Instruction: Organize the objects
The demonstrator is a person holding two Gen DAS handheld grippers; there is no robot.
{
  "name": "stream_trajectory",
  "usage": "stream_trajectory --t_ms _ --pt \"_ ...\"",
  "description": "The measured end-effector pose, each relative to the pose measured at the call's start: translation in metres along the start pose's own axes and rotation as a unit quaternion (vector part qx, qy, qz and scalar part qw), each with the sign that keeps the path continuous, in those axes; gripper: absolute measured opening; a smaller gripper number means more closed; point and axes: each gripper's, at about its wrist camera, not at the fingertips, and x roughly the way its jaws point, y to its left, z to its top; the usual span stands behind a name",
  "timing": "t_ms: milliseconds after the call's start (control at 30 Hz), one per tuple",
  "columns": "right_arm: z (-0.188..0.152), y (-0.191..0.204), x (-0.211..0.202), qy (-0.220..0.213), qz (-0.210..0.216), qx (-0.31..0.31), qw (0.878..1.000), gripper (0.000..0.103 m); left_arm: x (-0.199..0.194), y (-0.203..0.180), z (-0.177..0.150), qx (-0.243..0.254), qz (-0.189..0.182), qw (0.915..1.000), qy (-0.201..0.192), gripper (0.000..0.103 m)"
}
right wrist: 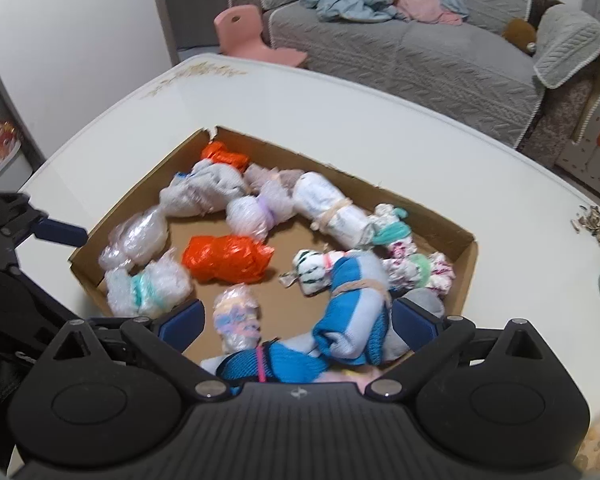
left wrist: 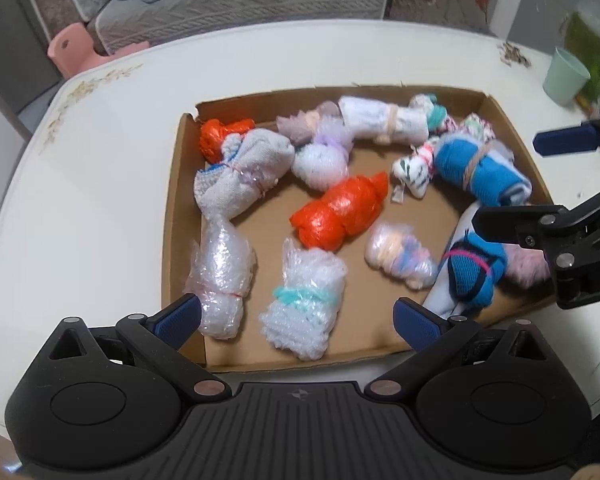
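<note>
A shallow cardboard tray on the white table holds several tied bundles of socks, cloth and plastic bags. An orange bag bundle lies in the middle. A bubble-wrap bundle with a teal tie lies at the near edge. My left gripper is open and empty, hovering above that bundle. My right gripper is open and empty over a blue and grey sock roll; it also shows at the right of the left wrist view.
A mint green cup stands on the table at the far right, with scattered seed husks nearby. A grey sofa with crumpled clothes and a pink stool stand beyond the table.
</note>
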Motion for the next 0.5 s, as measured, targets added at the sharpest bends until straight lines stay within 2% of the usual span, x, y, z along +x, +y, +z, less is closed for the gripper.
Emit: stream_trajectory --t_ms 133,500 --pt "0.001 -0.002 0.003 0.002 -0.002 0.003 1.000 0.100 -0.004 -0.003 0.002 0.006 0.012 0.9999 -0.011 0.103" --pt "-0.002 0.003 0.011 0.018 -0.005 -0.007 1.000 0.100 -0.004 0.002 0.005 -0.001 0.007 0.9999 -0.011 0.103"
